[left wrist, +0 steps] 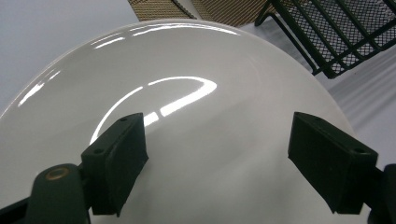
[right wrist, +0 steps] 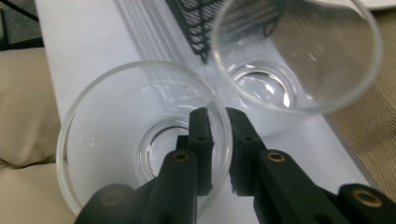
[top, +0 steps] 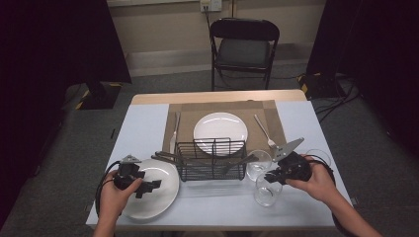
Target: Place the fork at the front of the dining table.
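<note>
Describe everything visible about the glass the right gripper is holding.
The glass is a clear, empty tumbler with a thick round base, standing upright on the pale table cover near the table's front edge. The right gripper pinches its rim wall, one jaw inside and one outside. A second empty glass stands just beyond it, by the black wire rack.

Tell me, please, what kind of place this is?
Probably a staged recording room, not a home: black curtains flank one table set with a dish rack, and cables run over grey carpet by a folding chair.
</note>
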Action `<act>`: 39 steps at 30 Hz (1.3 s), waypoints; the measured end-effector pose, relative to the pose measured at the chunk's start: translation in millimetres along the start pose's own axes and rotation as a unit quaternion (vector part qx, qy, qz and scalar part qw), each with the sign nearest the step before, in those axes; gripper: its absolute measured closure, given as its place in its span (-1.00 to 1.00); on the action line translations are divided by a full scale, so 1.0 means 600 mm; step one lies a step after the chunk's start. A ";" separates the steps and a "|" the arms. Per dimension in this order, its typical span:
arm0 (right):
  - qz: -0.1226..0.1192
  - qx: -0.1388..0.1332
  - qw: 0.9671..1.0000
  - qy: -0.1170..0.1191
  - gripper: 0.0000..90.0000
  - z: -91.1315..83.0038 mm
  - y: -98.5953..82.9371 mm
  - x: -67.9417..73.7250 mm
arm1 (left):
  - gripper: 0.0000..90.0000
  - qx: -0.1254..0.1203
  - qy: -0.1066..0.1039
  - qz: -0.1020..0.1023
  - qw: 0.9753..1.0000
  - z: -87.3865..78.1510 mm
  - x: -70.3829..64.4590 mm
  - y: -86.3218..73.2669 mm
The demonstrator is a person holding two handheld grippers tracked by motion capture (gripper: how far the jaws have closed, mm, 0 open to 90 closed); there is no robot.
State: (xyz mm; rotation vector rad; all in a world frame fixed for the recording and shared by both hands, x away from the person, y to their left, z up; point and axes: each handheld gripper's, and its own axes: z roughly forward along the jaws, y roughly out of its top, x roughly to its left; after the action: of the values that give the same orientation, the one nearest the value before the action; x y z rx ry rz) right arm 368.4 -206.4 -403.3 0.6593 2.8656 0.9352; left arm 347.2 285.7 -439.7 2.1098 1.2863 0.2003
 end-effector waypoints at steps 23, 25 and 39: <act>-0.013 -0.016 1.000 0.019 0.86 0.016 0.035 0.019 | -0.58 -0.002 0.001 -0.001 1.000 -0.002 0.002 0.000; -0.017 -0.019 0.999 0.019 0.86 0.018 0.036 0.020 | -0.58 -0.002 0.000 -0.002 1.000 -0.002 0.002 0.000; -0.021 -0.030 0.999 0.022 0.83 0.031 0.052 0.031 | -0.58 -0.004 0.002 -0.002 1.000 -0.005 0.005 0.000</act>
State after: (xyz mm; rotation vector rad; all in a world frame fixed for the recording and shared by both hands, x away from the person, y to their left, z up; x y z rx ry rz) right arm 366.9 -165.7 -399.3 0.5777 2.8644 1.0367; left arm 347.2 289.7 -438.1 2.1014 1.2910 0.2073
